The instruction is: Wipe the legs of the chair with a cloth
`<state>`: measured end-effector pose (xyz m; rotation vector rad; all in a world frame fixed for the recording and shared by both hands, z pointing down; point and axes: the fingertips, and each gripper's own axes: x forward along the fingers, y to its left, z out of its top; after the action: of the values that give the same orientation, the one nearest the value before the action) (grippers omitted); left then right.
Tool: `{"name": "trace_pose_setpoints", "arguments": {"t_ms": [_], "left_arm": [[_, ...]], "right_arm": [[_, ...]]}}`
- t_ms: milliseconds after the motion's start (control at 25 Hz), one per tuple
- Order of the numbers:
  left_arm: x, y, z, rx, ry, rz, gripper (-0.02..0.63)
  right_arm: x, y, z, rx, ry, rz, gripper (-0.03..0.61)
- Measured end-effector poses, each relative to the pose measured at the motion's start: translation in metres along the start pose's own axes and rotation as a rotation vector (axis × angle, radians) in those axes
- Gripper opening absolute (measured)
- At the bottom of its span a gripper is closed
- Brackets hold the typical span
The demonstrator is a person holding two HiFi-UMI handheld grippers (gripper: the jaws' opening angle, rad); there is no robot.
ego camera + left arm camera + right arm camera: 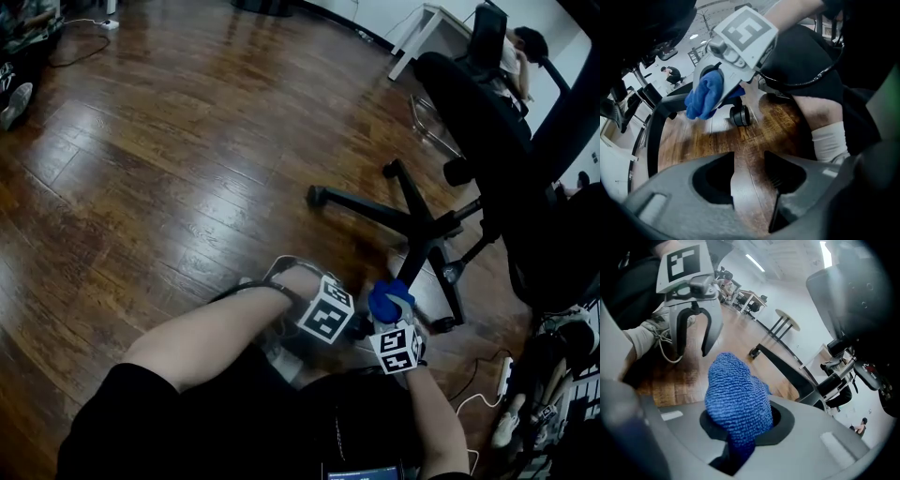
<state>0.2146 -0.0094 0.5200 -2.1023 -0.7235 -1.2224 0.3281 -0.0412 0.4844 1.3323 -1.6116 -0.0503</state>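
Note:
A black office chair [487, 150] is tipped at the right, its star base [417, 225] and legs spread over the wood floor. My right gripper [391, 314] is shut on a bunched blue cloth [738, 401], just short of the nearest chair leg [787, 366] and its caster [739, 116]. In the left gripper view the cloth [705, 96] hangs from the right gripper [723, 82] above that caster. My left gripper [750, 164] stands open and empty next to it. Its fingers [677, 341] show apart in the right gripper view.
The person's legs, a white sock [829, 140] and a laced shoe [656, 324] lie close behind both grippers. A power strip and cables [497, 384] trail at the right. A white table [427, 23] and a seated person [520, 52] are at the far right.

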Motion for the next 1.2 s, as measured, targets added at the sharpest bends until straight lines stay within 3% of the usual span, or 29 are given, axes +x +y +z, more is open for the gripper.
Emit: {"name": "trace_pose_setpoints", "arguments": {"t_ms": [200,600,760,1000,1200], "left_arm": [[-0.005,-0.002,0.008,0.009,-0.027,0.009,0.209],[0.006,-0.002,0.019,0.03,-0.098,-0.028,0.209],[0.012,-0.002,0.022,0.025,-0.124,-0.045,0.209],[0.015,-0.005,0.022,0.063,-0.097,-0.052,0.207],[0.005,0.002,0.015,0.063,-0.052,0.0,0.209]], "right_arm": [[0.006,-0.004,-0.004,-0.029,0.043,-0.012,0.063],[0.055,-0.128,0.002,0.099,0.007,-0.231,0.063],[0.067,-0.157,0.003,0.116,-0.01,-0.262,0.063],[0.066,-0.156,0.004,0.137,-0.006,-0.271,0.064],[0.046,-0.108,0.0,0.128,0.006,-0.224,0.064]]}}
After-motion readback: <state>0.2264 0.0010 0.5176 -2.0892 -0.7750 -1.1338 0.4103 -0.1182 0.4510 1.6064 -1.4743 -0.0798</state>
